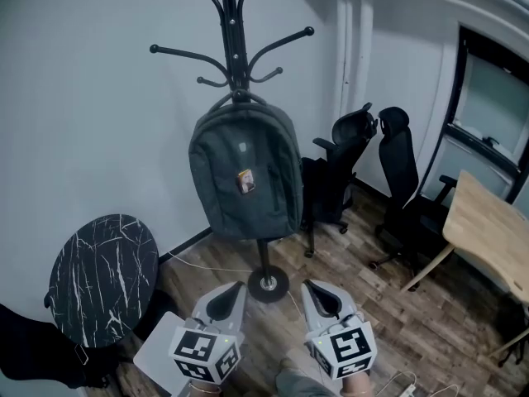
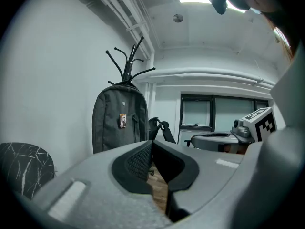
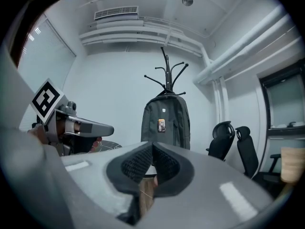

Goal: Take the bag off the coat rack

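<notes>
Jaws on the left gripper (image 1: 235, 291) are pressed shut with nothing between them, and the right gripper (image 1: 312, 289) is shut and empty too. Both point level toward the coat rack (image 1: 234, 31), well short of it.

The first risk, as I judge it, is arriving closed. Neither gripper can take the top loop (image 1: 240, 98) until it opens, and a closed tip would only nudge the bag (image 1: 245, 176) and set it swinging. The second risk is the rack itself. It is a thin pole on a small round base (image 1: 269, 284), so pulling the bag outward instead of lifting the loop clear of its hook could tip the whole stand. It could fall toward the office chairs (image 1: 347, 164) on its right or the round marble table (image 1: 103, 275) on its left. A one-sided hold could also let the bag twist and slip once its weight comes free.

The bag is a dark grey backpack with a rounded top. It hangs by its loop from one of the lower hooks, its front facing the person. A small coloured tag (image 1: 245, 180) sits near the middle of the front, with a faint logo above it. The bag lies flat against the pole, its bottom edge well above the base. It looks like soft fabric, moderately filled.
</notes>
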{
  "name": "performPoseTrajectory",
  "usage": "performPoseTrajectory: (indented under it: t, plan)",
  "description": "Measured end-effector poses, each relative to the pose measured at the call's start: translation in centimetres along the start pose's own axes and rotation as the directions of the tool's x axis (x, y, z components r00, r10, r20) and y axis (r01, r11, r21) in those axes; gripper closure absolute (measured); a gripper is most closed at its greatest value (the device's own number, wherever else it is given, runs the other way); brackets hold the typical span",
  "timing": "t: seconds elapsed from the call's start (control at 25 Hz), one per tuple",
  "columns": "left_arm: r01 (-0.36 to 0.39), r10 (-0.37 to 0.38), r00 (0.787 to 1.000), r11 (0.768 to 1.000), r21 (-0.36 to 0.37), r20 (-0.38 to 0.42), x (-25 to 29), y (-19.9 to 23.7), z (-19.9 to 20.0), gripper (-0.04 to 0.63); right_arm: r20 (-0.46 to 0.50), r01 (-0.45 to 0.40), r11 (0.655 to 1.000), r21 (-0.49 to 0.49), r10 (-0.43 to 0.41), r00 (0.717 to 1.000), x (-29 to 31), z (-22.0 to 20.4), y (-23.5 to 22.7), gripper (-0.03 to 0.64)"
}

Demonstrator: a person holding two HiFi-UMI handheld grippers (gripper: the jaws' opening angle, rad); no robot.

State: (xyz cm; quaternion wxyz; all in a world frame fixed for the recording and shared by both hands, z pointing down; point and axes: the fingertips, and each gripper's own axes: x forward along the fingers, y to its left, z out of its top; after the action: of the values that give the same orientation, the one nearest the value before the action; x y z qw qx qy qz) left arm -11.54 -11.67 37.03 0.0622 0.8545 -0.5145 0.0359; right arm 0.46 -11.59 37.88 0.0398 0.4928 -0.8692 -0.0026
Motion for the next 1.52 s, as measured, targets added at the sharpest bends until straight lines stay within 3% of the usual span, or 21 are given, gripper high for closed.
performPoseTrajectory:
  t: [0.76,1.4,1.52]
  plan:
    - [-0.136,0.137,0.990,0.991,-0.011,0.028,6.4,6.0,2.3,0.584,0.076,-0.007,0.995,-0.095,0.014,0.997,8.3,3.0,-6.7,0.614]
    - [-0.139,0.139,0.986,0.990,-0.003,0.087,11.9,13.7,5.6,0.583,0.110,0.029,0.993,-0.115,-0.016,0.994,16.9,4.7,-9.6,0.614]
    - [-0.150,0.149,0.983,0.989,-0.003,0.105,12.7,15.2,6.5,0.581,0.074,0.037,0.992,-0.118,-0.028,0.997,18.0,4.9,-10.4,0.579]
